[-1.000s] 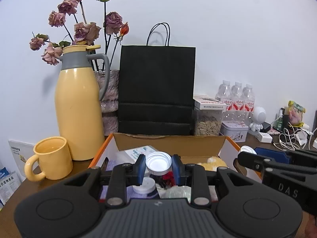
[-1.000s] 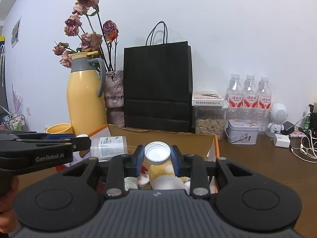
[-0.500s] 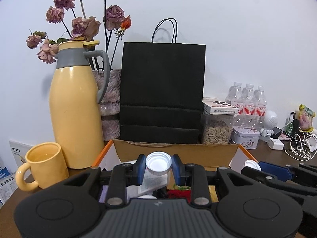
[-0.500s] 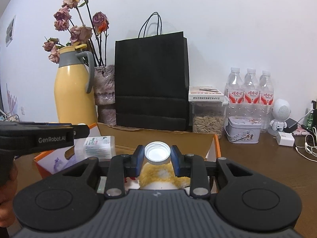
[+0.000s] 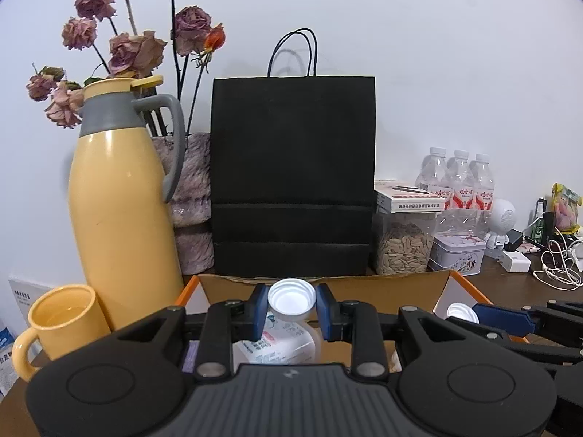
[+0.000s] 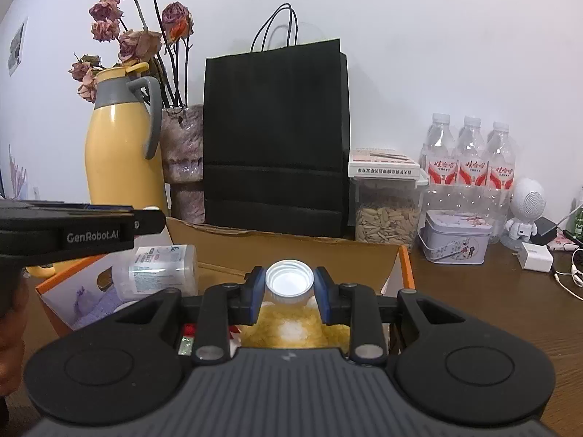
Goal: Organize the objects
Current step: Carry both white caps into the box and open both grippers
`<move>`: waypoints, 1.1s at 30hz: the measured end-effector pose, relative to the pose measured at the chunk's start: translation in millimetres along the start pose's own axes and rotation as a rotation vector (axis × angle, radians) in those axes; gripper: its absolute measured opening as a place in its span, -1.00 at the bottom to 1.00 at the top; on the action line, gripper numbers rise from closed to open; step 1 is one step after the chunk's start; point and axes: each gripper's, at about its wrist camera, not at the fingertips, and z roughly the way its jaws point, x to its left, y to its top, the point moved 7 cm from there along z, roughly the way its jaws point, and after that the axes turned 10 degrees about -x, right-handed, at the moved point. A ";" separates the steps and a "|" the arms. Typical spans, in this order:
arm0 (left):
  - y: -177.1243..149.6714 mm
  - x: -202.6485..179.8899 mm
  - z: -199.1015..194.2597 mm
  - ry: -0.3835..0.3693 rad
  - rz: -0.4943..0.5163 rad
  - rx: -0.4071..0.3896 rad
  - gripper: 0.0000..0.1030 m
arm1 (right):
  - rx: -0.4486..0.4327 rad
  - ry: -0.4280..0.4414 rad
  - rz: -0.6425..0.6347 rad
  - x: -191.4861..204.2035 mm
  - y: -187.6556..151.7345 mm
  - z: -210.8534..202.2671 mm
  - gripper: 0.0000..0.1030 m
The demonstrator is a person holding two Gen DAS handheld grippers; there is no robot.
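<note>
White caps mark the two things in hand. The left gripper (image 5: 291,307) is clamped by its blue pads on the neck of a clear labelled bottle (image 5: 280,342) with a white cap (image 5: 291,296). The right gripper (image 6: 289,291) is clamped likewise just under the cap of a jar of yellow flakes (image 6: 291,327). Both are held upright above the open cardboard box (image 6: 291,245), whose orange-edged flaps are folded outward.

Progress, as a judgement: both containers are gripped and over the box, and neither rests on anything. Whether they are going into the box or coming out of it cannot be told. Setting both down and letting go is left.

Inside the box some red and green packets are just visible under the right gripper, so free floor for the jar looks limited.

Surroundings: behind the box, against the wall, a yellow thermos jug (image 5: 120,200), a yellow mug (image 5: 62,322), a vase of dried roses (image 5: 189,196), a black paper bag (image 5: 293,178), a clear tub of seeds (image 5: 402,244) with a flat carton on top, three water bottles (image 6: 472,156), a small tin (image 6: 455,240) and a white robot figure (image 6: 526,207). Cables and a charger lie at the table's right end.

In the way: the box's back wall stands close ahead of both containers, and the two grippers work just beside each other.
</note>
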 end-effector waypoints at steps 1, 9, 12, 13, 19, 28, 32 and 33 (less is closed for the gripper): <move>-0.6 -0.8 1.2 -0.004 0.003 0.000 -0.48 | 0.003 0.001 -0.002 0.1 -0.5 0.9 -0.43; -3.0 -5.4 0.5 -0.004 0.023 -0.005 -0.47 | 0.017 0.000 -0.007 1.5 -3.4 2.9 -0.42; -3.8 -3.0 2.3 0.013 0.024 -0.003 -0.40 | 0.029 -0.009 -0.008 0.5 -5.7 3.6 -0.19; -4.0 -1.8 2.8 0.018 0.022 -0.002 -0.19 | 0.031 -0.013 -0.009 0.1 -6.1 3.7 0.15; 0.2 3.9 0.1 0.060 0.011 -0.050 1.00 | 0.010 -0.045 -0.029 -1.9 -5.1 2.1 1.00; -1.0 5.3 1.4 0.073 0.008 -0.042 1.00 | 0.009 -0.063 -0.033 -4.6 -6.2 2.4 1.00; -1.8 5.5 -0.1 0.072 -0.002 -0.041 1.00 | 0.009 -0.070 -0.036 -4.7 -7.0 1.6 1.00; -2.3 5.6 -1.1 0.071 -0.005 -0.040 1.00 | 0.008 -0.071 -0.037 -4.7 -7.1 0.9 1.00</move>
